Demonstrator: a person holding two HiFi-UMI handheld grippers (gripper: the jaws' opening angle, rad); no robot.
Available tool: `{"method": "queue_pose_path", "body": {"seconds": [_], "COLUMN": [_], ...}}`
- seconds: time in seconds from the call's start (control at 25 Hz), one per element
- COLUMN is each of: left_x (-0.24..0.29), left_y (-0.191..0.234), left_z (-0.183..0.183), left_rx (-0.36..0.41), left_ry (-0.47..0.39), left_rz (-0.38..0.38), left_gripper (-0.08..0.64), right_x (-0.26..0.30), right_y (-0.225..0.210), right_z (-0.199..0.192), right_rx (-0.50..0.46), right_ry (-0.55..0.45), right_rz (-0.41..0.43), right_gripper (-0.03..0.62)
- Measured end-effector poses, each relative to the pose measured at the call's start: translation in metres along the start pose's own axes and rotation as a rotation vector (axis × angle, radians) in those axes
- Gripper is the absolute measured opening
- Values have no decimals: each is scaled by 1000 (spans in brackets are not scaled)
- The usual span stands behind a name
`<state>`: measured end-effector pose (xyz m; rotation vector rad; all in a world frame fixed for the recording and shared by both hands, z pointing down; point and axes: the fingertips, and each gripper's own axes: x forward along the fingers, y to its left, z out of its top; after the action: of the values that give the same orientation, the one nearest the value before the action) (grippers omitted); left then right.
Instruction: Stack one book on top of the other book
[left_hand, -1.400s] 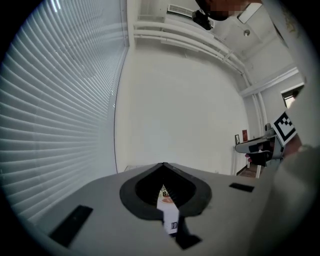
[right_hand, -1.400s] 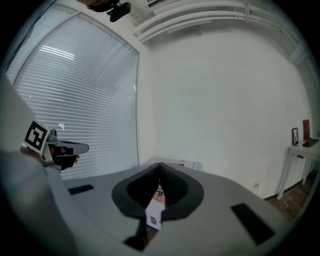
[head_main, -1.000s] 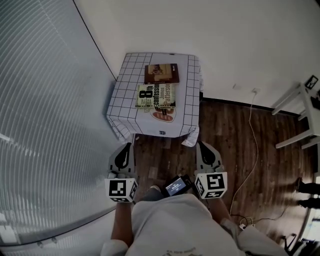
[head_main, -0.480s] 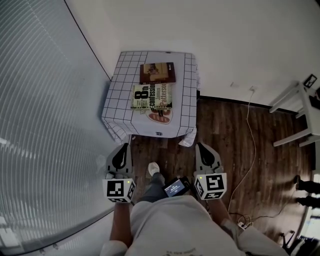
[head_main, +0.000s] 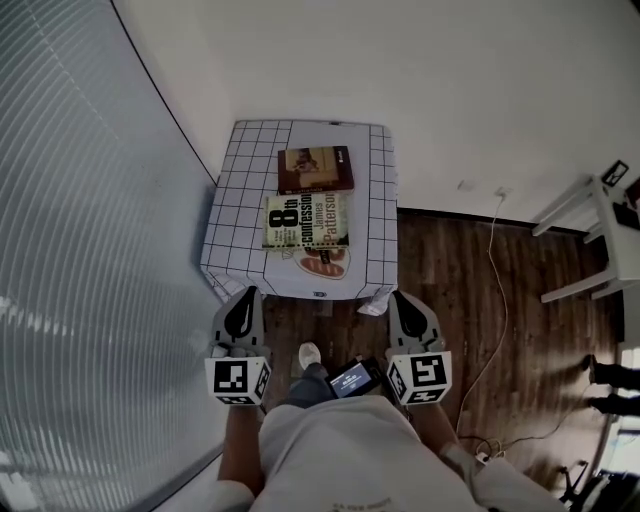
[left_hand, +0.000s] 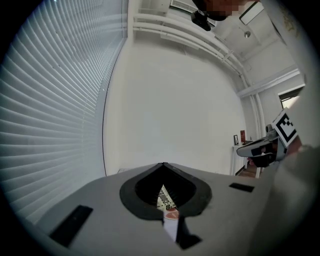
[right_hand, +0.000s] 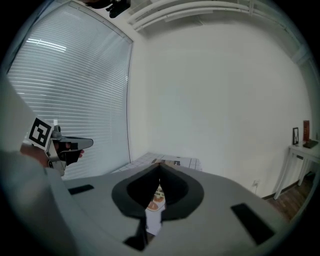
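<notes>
While short of the table (head_main: 236, 215), left gripper (head_main: 244, 297) and right gripper (head_main: 401, 298) shut.

Two books lie flat on the grid-patterned desk (head_main: 238, 215) ahead of me, covers up, not stacked. The brown book (head_main: 315, 169) is the farther one. The pale book (head_main: 306, 221) with bold black lettering lies just beside it, nearer me.
</notes>
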<state>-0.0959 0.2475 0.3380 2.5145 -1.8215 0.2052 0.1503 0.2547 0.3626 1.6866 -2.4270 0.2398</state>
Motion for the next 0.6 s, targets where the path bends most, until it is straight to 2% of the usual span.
{"method": "queue_pose_path", "body": {"seconds": [0.44, 0.6], "left_x": [52, 62], "left_y": [64, 82], "left_z": [-6, -12], "left_rx": [-15, -29], "left_ry": [13, 17], "left_rz": [-35, -48], "left_gripper": [8, 8], "right_x": [77, 93], "right_y": [26, 40], "right_z": [-2, 9], "right_rx": [13, 18], "right_ry": [59, 39], "right_rz": [-37, -54], "right_gripper": [8, 8]}}
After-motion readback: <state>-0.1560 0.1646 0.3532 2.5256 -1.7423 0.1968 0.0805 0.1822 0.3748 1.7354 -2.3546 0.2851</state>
